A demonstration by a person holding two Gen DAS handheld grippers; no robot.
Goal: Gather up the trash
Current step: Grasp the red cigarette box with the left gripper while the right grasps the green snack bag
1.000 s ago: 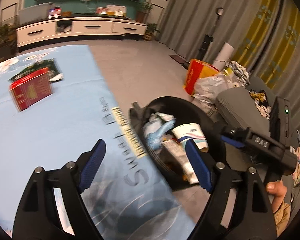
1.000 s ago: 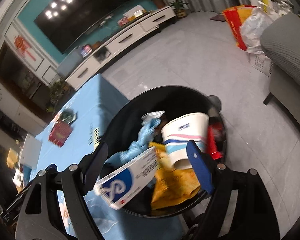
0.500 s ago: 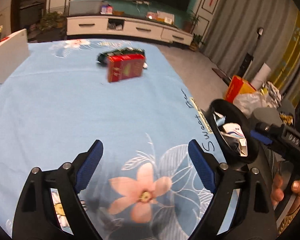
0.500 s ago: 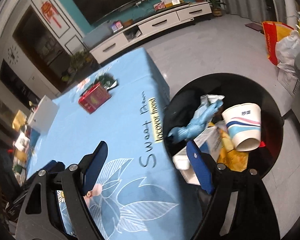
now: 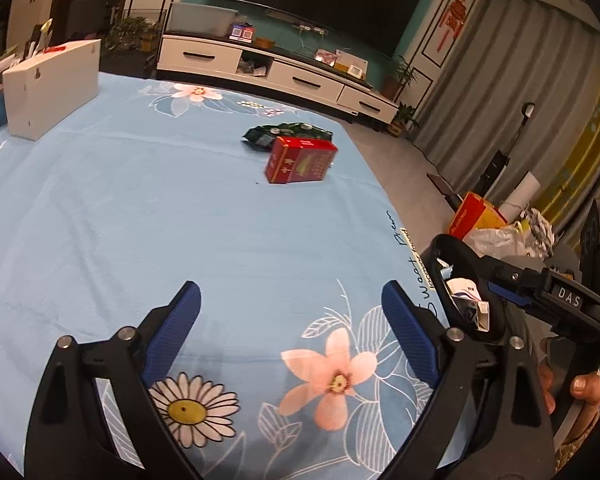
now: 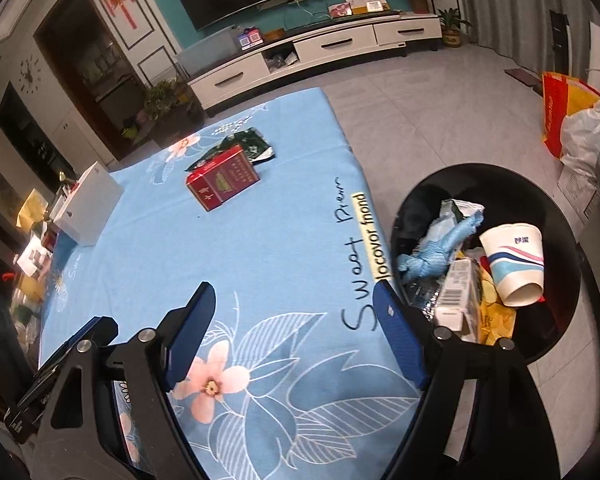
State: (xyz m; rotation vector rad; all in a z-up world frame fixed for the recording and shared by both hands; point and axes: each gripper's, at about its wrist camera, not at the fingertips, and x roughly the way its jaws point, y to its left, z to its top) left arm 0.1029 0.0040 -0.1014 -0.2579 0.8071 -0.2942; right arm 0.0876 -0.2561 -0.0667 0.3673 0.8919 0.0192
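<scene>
A red box (image 5: 300,160) lies on the blue flowered tablecloth (image 5: 180,220), with a dark green wrapper (image 5: 288,133) just behind it; both also show in the right wrist view, the box (image 6: 223,178) and the wrapper (image 6: 248,146). A black trash bin (image 6: 540,208) stands on the floor beside the table's right edge, holding a paper cup (image 6: 514,262), a white carton (image 6: 456,296) and blue plastic (image 6: 444,244). My left gripper (image 5: 296,328) is open and empty over the cloth's near part. My right gripper (image 6: 296,332) is open and empty, over the table edge next to the bin.
A white box (image 5: 52,86) stands at the table's far left. A white TV cabinet (image 5: 276,76) runs along the far wall. Bags (image 5: 496,228) lie on the floor at the right. The right gripper's body (image 5: 548,300) shows at the left view's right edge.
Both grippers have swung from over the bin back toward the table. The white carton left the right gripper and now lies in the bin. The red box has come into fuller view.
</scene>
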